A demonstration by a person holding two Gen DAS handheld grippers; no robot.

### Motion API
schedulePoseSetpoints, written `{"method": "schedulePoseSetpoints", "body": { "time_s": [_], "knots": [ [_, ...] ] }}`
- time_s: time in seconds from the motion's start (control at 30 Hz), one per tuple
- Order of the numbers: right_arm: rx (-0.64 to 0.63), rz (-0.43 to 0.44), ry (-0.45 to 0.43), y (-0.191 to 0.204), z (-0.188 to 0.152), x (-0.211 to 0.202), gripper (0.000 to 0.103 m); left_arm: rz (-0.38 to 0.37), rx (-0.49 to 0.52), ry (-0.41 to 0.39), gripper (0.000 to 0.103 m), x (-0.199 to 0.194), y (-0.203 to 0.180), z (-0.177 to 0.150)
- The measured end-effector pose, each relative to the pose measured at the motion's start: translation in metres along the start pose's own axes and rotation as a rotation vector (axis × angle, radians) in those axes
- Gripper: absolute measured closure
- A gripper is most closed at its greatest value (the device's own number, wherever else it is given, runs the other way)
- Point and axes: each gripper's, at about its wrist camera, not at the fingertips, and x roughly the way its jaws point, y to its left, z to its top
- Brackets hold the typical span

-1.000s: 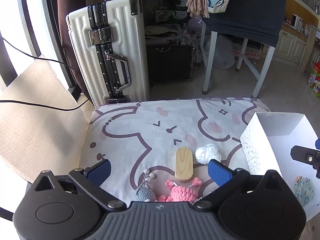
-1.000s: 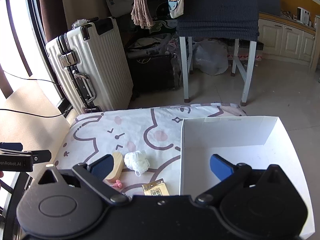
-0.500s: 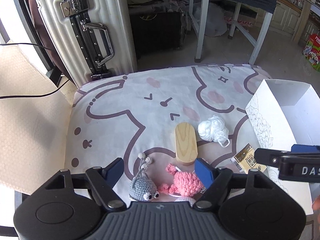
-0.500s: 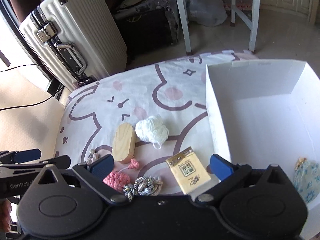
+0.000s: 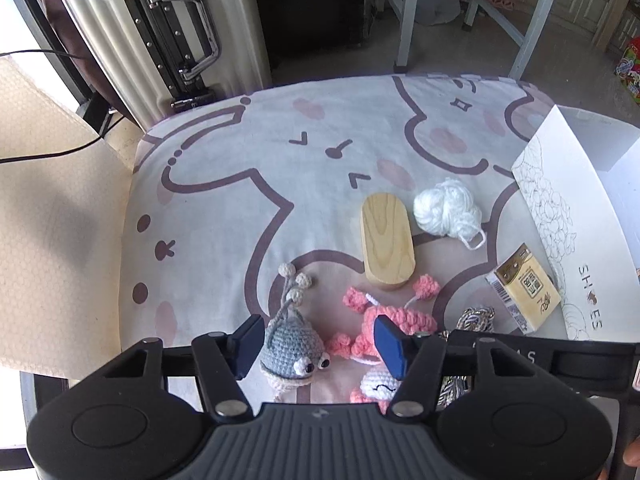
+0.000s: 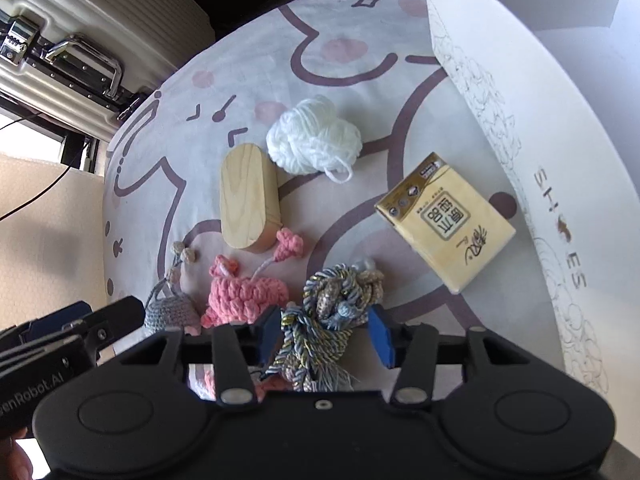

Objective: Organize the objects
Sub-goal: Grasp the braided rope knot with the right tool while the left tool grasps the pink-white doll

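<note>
My left gripper (image 5: 320,346) is open low over a printed cushion (image 5: 240,184); its fingers straddle a grey crochet fish (image 5: 294,346) and the edge of a pink crochet toy (image 5: 394,320). My right gripper (image 6: 326,334) is open around a blue-gold tassel knot (image 6: 336,300), not closed on it. A wooden oval block (image 5: 386,236), a white yarn ball (image 5: 446,208) and a yellow tissue pack (image 5: 524,290) lie beyond. A white shoe box (image 6: 520,92) stands at the right.
A white suitcase (image 5: 160,28) stands behind the cushion, with a white table's legs (image 5: 408,12) further back. A beige mat (image 5: 52,208) and a black cable (image 5: 52,152) lie to the left. A small white-and-pink crochet toy (image 5: 376,390) sits under my left gripper.
Both grippers have come down and tilted toward the cushion. Both sets of jaws have narrowed: the left around the grey fish, the right around the tassel knot.
</note>
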Motion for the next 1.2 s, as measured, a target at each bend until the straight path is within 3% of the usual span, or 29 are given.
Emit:
{"method": "schedulePoseSetpoints", "body": {
  "time_s": [0.33, 0.4, 0.87, 1.0, 1.2],
  "knots": [
    [0.064, 0.006, 0.065, 0.001, -0.002, 0.026, 0.056, -0.038, -0.028, 0.055, 0.044, 0.018, -0.007, 0.003],
    [0.047, 0.001, 0.075, 0.001, -0.004, 0.029, 0.062, -0.036, -0.015, 0.069, 0.046, 0.022, -0.011, 0.001],
    [-0.061, -0.084, 0.073, -0.021, 0.0, 0.001, 0.065, -0.118, -0.004, 0.165, 0.048, 0.052, -0.033, -0.009],
    [-0.128, -0.108, 0.095, -0.024, -0.004, 0.003, 0.065, -0.106, -0.011, 0.203, 0.055, 0.065, -0.042, -0.015],
    [-0.18, -0.119, 0.11, -0.027, -0.008, 0.008, 0.065, -0.089, -0.051, 0.167, 0.064, 0.07, -0.041, -0.02]
  ]
}}
